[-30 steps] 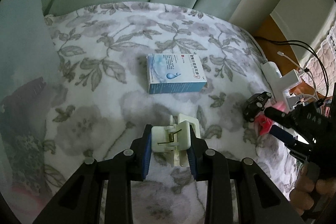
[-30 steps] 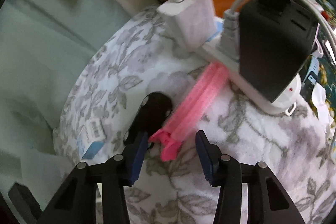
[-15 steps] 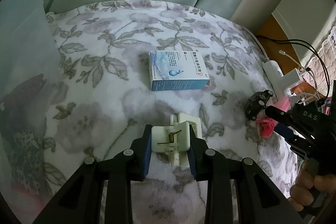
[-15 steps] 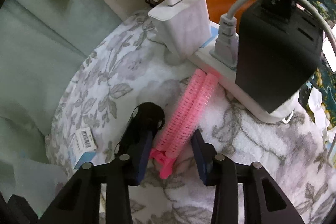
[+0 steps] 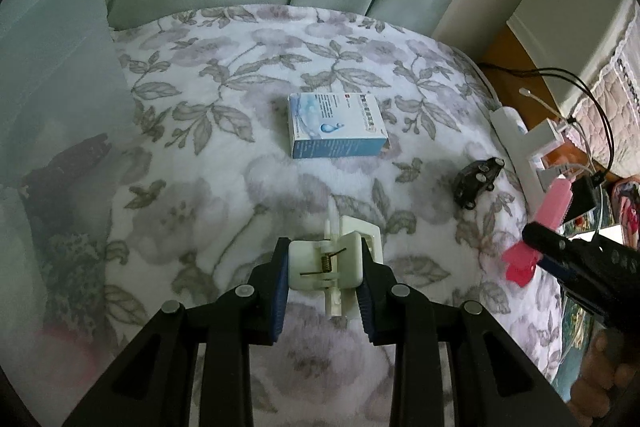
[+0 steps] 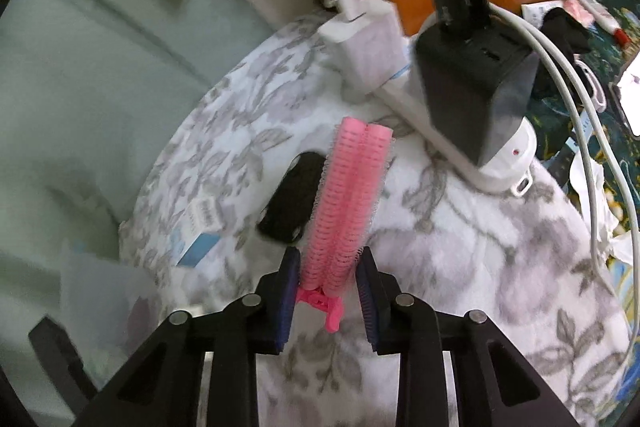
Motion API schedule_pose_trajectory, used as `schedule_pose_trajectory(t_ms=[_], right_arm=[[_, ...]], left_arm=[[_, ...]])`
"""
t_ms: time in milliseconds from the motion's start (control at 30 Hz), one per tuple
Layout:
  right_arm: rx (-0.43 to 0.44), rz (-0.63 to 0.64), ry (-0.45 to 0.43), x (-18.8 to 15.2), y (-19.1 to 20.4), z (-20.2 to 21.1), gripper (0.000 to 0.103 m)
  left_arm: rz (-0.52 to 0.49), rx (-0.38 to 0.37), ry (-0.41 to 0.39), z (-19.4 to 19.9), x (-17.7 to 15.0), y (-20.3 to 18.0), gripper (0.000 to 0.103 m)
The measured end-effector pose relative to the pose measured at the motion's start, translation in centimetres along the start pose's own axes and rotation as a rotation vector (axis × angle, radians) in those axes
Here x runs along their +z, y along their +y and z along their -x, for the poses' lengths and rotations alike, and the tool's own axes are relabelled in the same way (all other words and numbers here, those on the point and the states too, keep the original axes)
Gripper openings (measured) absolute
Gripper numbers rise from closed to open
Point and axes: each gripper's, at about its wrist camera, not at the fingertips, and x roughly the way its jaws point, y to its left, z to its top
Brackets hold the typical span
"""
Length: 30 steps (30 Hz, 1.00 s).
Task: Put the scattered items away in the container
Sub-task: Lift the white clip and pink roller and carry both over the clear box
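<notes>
Left gripper (image 5: 324,277) closed on white spring clip (image 5: 334,265), low over floral blanket (image 5: 224,195). Right gripper (image 6: 328,291) clamped on pink hair-roller clip (image 6: 350,203), lifted clear of blanket, pointing toward white power strip (image 6: 492,163). Blue medicine box (image 5: 336,125) and black toy car (image 5: 478,181) lying on blanket. Translucent container (image 5: 52,75) at far left.

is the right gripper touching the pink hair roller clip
Touching. In the right wrist view the right gripper has both blue pads pressed against the base of the pink hair roller clip, which stands lifted between them.
</notes>
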Motion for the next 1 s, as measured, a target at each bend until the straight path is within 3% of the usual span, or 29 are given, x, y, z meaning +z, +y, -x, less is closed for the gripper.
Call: schedule_pose_trajectory(t_ms=[167, 267, 733, 1000], right_arm=[[0.001, 0.099, 0.128, -1.7, 0.5, -1.3, 0.031], [-0.012, 0.083, 0.177, -2.5, -0.2, -2.5, 0.031], [-0.081, 0.163, 0.120, -2.1, 1.4, -3.9, 0.037], [-0.047, 0.147, 0.117, -2.5, 0.4, -3.3, 0.034]], left_arm=[[0.006, 0.012, 0.038, -0.8, -0.7, 0.1, 0.031], [-0.005, 0.016, 0.050, -1.4, -0.8, -0.1, 0.031], [-0.029, 0.033, 0.047, -2.8, -0.5, -0.5, 0.032], [-0.023, 0.035, 0.066, -1.4, -1.2, -0.5, 0.031]])
